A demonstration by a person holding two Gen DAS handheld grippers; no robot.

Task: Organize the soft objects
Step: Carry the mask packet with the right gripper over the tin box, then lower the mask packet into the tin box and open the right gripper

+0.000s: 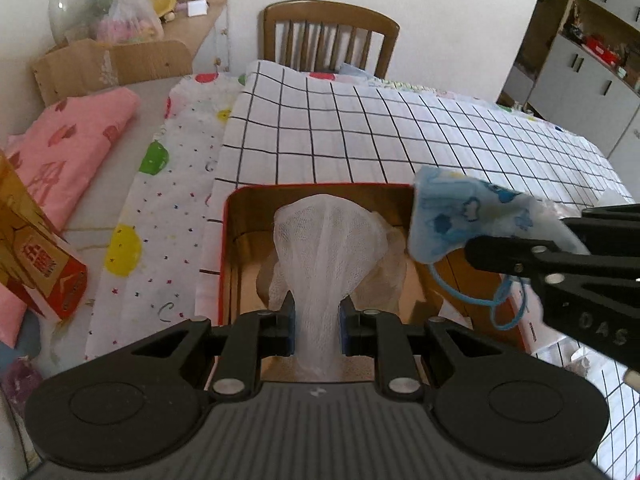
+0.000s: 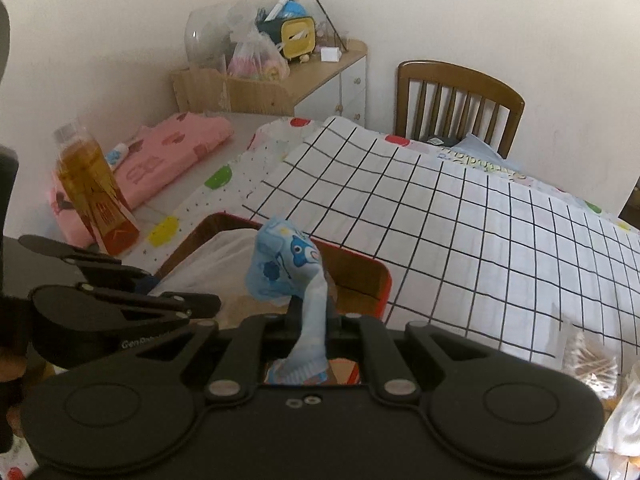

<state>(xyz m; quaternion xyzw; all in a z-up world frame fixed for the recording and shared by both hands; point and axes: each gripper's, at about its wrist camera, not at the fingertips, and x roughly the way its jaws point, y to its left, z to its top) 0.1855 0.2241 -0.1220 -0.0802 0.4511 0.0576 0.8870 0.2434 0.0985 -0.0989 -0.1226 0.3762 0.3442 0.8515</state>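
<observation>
Left gripper [image 1: 316, 330] clenched on a bunched white mesh cloth [image 1: 324, 240], blue pads pinching its narrow neck, the wider part fanning out toward 12 o'clock over the open box [image 1: 226, 248]. Box red-rimmed, brown inside, resting on the checked cloth [image 1: 360, 128] that covers the table. In the left wrist view, right gripper [image 1: 472, 248] entering from 3 o'clock, squeezed tight on a blue child's mask [image 1: 460, 216] printed with cartoon figures; mask held above the box's right edge, its blue ear loop [image 1: 484, 304] dangling down toward 6 o'clock.

In the right wrist view, same mask [image 2: 286, 268] gripped by a twisted strip between the fingers, its body standing up toward 12 o'clock over the box [image 2: 384, 280]. Mesh cloth [image 2: 212, 264] at 10 o'clock from the mask, spread inside the box, with the left gripper [image 2: 180, 304] reaching in from 9 o'clock.

Around the box: dotted sheet [image 1: 184, 152] under the checked cloth at 10 o'clock, pink folded fabric [image 1: 72, 148] farther out at 9 to 10 o'clock, an amber bottle [image 2: 90, 184] with red label near the box's left corner, a wooden chair [image 1: 332, 36] at 12 o'clock past the table, a cluttered wooden shelf [image 1: 160, 28] at 11 o'clock. Clear bag [image 2: 592, 364] of pale sticks at 4 o'clock in the right wrist view; contents too blurred to name.
</observation>
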